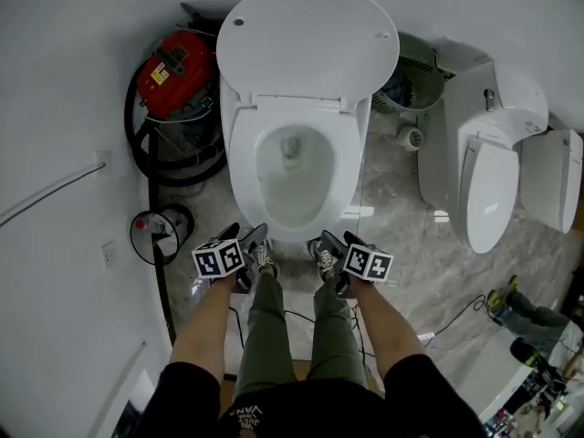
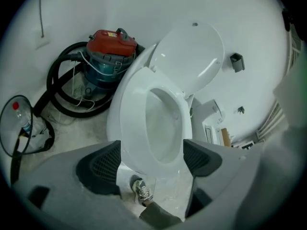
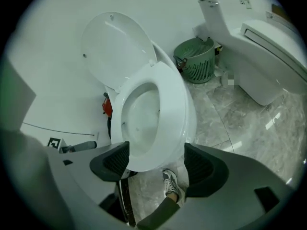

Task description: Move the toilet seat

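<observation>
While I'm standing right at the toilet, my left hand-held gripper (image 2: 151, 159) and right hand-held gripper (image 3: 156, 163) are both wide open with nothing pinched, low in the frame by my shoes (image 1: 265, 258). Toilet seat (image 1: 240, 158) sits flat on the bowl (image 1: 290, 185) dead center, with the lid (image 1: 306, 39) tipped up at the top.
</observation>
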Motion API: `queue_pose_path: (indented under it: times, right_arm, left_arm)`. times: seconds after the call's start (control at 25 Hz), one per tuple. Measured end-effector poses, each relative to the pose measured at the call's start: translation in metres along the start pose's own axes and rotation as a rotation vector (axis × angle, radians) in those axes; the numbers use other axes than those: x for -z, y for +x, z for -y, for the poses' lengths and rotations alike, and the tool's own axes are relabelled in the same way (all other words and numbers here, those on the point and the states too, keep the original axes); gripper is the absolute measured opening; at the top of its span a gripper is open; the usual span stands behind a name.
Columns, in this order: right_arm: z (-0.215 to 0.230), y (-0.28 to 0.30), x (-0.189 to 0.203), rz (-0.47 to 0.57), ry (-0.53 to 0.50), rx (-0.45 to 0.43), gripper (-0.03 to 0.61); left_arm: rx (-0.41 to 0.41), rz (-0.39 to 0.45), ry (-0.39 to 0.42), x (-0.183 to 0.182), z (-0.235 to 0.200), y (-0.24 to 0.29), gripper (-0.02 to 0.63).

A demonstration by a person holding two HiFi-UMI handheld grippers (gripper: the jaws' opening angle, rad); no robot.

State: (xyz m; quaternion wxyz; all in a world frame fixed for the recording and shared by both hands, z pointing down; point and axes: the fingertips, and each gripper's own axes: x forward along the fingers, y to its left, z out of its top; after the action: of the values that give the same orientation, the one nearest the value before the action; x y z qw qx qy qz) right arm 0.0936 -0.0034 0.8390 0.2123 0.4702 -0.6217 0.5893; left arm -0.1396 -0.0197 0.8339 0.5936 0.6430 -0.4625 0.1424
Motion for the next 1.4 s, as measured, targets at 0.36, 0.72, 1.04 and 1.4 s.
queue_pose_path:
  times: [0.36,0.72,1.04,1.4]
  right_arm:
    - [0.019,0.027,0.003,0.039,0.114,-0.017,0.344]
    - [0.020,0.051,0.005,0.047,0.149,-0.034,0.347]
    - [0.015,0.055,0.004,0.074,0.199,-0.039,0.347]
    - [0.022,0.063,0.006,0.084,0.199,0.012,0.348]
  left_arm:
    - [-0.006,-0.008,-0.046,0.004,-0.016,0.034,0.408]
    - [-0.043,0.000,-0.083,0.009,-0.024,0.055,0.416]
    - [-0.015,0.028,-0.153,0.006,-0.026,0.051,0.361]
    - [-0.010,0.017,-0.092,0.010,-0.028,0.053,0.357]
